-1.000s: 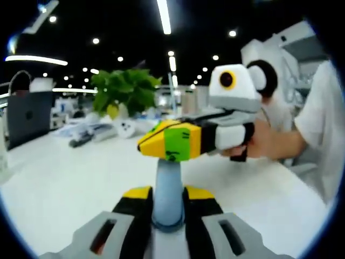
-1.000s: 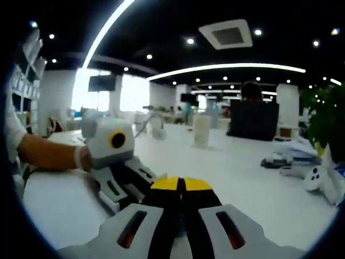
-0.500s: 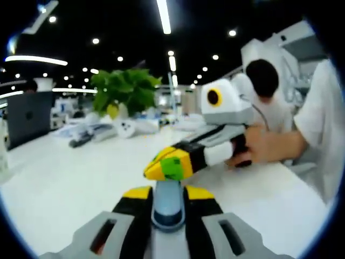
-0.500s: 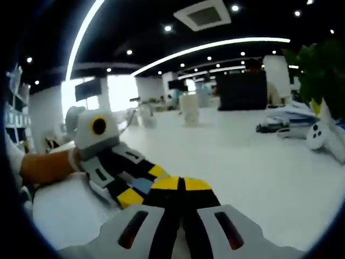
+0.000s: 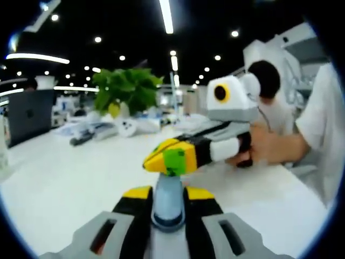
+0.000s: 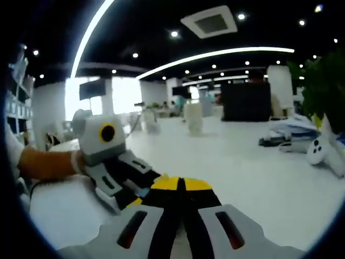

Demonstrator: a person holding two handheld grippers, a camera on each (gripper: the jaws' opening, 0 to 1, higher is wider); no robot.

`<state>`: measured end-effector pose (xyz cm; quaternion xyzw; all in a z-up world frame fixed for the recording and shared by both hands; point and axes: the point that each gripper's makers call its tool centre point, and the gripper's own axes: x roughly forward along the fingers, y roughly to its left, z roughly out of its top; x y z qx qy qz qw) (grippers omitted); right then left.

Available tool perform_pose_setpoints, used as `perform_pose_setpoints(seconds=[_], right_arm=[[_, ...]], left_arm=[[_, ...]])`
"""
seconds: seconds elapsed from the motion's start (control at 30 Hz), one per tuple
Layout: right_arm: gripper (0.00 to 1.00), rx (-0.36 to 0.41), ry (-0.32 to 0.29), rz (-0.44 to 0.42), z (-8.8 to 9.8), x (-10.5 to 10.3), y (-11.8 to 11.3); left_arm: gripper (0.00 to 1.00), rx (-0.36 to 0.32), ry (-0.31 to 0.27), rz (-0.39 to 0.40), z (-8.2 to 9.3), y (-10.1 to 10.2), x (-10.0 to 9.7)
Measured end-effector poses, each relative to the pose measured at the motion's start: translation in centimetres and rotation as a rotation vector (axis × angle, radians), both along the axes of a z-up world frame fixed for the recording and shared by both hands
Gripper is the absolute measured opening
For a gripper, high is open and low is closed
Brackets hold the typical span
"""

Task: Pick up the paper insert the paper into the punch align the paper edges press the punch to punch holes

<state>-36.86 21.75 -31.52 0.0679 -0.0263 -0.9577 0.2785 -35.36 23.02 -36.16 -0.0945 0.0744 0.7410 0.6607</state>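
Observation:
In the left gripper view my left gripper (image 5: 168, 192) is at the bottom, its yellow-tipped jaws standing a little apart and shut on a pale blue rounded piece (image 5: 168, 197) that rises between them. My right gripper (image 5: 171, 156), held by a hand (image 5: 262, 148), comes in from the right. Its yellow and green tip sits right over the top of the blue piece. In the right gripper view my right gripper (image 6: 180, 184) has its yellow jaws pressed together. The left gripper (image 6: 135, 197) reaches in from the left beneath it, held by a hand (image 6: 48, 163). A sliver of blue shows at its tip.
Everything is over a white table (image 5: 59, 178). At its far side are a green plant (image 5: 126, 89), a white controller (image 5: 125, 128) and a dark laptop (image 5: 27, 116). A person (image 5: 267, 91) sits behind on the right. A white cylinder (image 6: 193, 118) stands farther along the table.
The right gripper dipped lower half a second ago and has risen back over the blue piece. The left gripper has kept its hold and barely moved.

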Motion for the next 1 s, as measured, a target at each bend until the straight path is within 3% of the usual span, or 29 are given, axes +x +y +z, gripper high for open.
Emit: perform_pose_setpoints(seconds=[0.07,0.1,0.13,0.2,0.27,0.37,0.47,0.57,0.63,0.77,0.9,1.0], right_arm=[[0.03,0.111,0.022,-0.012,-0.1,-0.2,-0.2],[0.03,0.121,0.039,-0.009,0.1,-0.2,-0.4],[0.04,0.057,0.064,0.024,1.1,0.0,-1.1],[0.04,0.06,0.044,0.029,1.6,-0.1,-0.9],[0.04,0.045,0.125,0.025,3.5,-0.2,0.2],[0.06,0.027,0.13,0.027,4.1,0.0,2.0],[0.12,0.13,0.13,-0.025,2.1,-0.5,5.0],[0.12,0.176,0.096,-0.052,-0.9,-0.8,7.3],[0.14,0.168,0.08,-0.079,-1.8,-0.9,8.0],[0.17,0.152,0.078,-0.095,-1.6,-1.0,8.0],[0.19,0.208,0.069,-0.062,-2.4,-0.6,7.1],[0.2,0.215,0.083,-0.049,-2.1,-0.3,6.4]], left_arm=[[0.25,0.001,0.004,0.0,0.0,0.1,0.4],[0.25,0.0,0.002,0.0,0.0,0.1,0.4],[0.25,0.001,0.001,0.0,0.0,0.1,0.4],[0.25,0.002,-0.001,0.0,0.1,0.1,0.4],[0.25,0.003,0.001,0.0,0.1,0.1,0.5],[0.25,0.005,0.006,-0.002,0.1,0.1,0.7],[0.25,0.006,0.009,-0.003,0.1,0.1,0.2],[0.27,0.007,0.013,-0.007,0.2,0.2,0.4],[0.3,0.02,0.008,-0.017,0.4,0.2,0.6],[0.32,0.041,-0.002,-0.015,0.9,0.2,0.7],[0.41,0.06,-0.006,-0.019,1.2,0.3,0.8],[0.44,0.057,0.002,-0.015,1.2,0.3,0.5]])
